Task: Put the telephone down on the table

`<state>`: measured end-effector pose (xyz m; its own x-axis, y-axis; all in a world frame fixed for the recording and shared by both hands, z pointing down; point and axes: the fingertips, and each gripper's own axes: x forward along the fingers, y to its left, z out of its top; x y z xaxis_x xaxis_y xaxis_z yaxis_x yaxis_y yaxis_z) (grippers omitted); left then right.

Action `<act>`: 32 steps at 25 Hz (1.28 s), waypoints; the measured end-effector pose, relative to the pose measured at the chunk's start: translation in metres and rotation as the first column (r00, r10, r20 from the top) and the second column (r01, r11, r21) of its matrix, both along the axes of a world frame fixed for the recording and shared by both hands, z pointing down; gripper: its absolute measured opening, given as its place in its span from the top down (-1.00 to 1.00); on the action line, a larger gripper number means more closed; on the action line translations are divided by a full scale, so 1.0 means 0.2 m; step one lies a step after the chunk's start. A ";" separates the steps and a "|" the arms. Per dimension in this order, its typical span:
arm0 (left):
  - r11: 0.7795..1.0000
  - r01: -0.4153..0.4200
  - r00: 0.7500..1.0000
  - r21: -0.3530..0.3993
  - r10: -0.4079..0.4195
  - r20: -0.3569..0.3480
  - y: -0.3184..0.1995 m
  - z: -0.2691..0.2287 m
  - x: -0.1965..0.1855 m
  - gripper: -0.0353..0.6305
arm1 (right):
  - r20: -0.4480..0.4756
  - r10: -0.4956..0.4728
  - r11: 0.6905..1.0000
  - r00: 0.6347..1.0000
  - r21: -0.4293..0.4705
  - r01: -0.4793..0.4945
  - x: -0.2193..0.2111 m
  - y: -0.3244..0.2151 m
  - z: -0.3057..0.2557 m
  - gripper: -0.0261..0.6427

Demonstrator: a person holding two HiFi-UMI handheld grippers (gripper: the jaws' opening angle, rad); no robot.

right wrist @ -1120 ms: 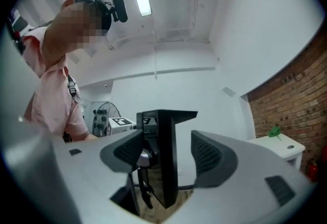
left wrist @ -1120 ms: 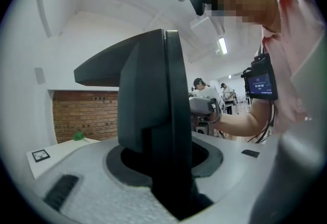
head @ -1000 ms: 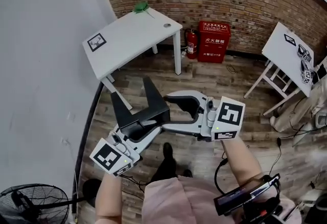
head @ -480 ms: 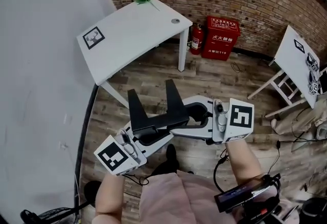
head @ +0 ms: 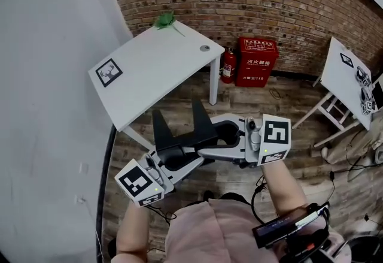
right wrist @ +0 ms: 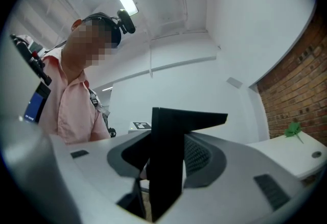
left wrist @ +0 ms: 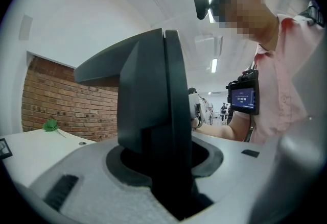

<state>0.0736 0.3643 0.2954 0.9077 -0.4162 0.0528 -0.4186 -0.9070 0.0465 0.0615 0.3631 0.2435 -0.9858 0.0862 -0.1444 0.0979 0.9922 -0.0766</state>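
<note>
No telephone shows in any view. I hold both grippers close together in front of my body, above the wooden floor. In the head view the left gripper (head: 163, 129) reaches up and right from its marker cube, and the right gripper (head: 201, 119) reaches left from its own. Their black jaws stand side by side as two upright fins. In the left gripper view the left gripper (left wrist: 164, 95) rises from its grey body. In the right gripper view the right gripper (right wrist: 171, 141) does the same. I see nothing between either pair of jaws, and no gap shows clearly.
A white table (head: 149, 61) stands ahead, bearing a square marker (head: 109, 72) and a green item (head: 164, 18) at its far corner. A fire extinguisher (head: 227, 65) and a red box (head: 257, 62) stand by the brick wall. A second white table (head: 350, 73) is at the right.
Both grippers have travelled forward together, so the white table looks nearer and larger. The floor fan at the lower left has dropped out of view.
</note>
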 end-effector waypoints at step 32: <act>0.968 0.030 0.999 -0.248 -0.038 -0.030 -1.39 0.35 0.12 0.38 | -0.024 -0.042 0.973 0.999 -0.229 0.035 0.11 -1.45 0.35 0.39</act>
